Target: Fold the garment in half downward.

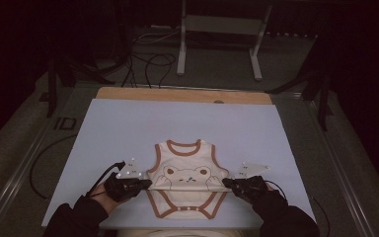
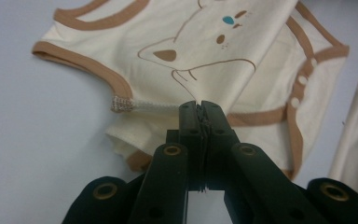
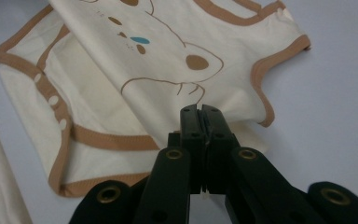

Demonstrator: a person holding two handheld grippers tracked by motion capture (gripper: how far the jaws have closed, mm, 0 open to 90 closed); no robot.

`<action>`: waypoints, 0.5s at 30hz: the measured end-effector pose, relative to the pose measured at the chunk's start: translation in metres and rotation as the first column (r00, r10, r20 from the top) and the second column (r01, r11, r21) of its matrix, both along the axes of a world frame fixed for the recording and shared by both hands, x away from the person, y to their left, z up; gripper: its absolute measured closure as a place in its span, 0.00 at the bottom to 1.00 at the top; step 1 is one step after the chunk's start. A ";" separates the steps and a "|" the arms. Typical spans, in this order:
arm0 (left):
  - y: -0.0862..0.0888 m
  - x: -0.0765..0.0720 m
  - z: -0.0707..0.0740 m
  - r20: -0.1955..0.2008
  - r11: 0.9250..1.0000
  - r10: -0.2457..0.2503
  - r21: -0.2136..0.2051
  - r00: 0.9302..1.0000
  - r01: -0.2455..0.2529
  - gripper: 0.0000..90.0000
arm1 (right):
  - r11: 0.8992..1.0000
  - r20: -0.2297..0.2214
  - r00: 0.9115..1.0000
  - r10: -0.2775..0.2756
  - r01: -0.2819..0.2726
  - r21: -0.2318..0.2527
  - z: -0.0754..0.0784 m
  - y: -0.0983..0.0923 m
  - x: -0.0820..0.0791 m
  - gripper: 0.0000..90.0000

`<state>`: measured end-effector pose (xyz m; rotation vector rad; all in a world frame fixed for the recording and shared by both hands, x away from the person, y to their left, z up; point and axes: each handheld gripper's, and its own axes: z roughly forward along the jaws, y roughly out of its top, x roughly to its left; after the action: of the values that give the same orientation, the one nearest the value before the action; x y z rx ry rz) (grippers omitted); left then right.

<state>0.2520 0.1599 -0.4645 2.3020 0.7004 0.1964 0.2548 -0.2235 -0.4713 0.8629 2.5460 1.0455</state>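
Cream baby bodysuit [image 1: 186,182] with brown trim and a bear print is lying on the near middle of the table [image 1: 128,123], neck opening pointing far, snap crotch pointing near. A horizontal fold is forming across its middle, with the upper layer appearing to be lying over the lower part. Left hand-held gripper [image 1: 147,183] is clamping the left side edge of the bodysuit at the fold line; in the left gripper view the jaws are pressed together on the fabric [image 2: 200,105]. Right hand-held gripper [image 1: 225,183] is doing the same on the right side edge, jaws together on cloth [image 3: 200,108]. Judgement: a folding step is in hand, both sides being carried evenly. Next move is probably calling for laying the held edge flat, keeping both sides level so the fold stays square, then releasing. Floor cables [image 1: 148,64] are lying beyond the far edge.
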 end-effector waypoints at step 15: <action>-0.001 -0.012 -0.019 -0.044 1.000 -0.022 0.001 0.999 0.023 0.99 | 1.000 -0.041 0.999 0.012 -0.013 -0.015 -0.017 -0.001 -0.013 0.99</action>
<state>0.2399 0.1593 -0.4833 2.3209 0.6963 0.1364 0.2422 -0.2248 -0.4888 0.8739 2.5933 1.0203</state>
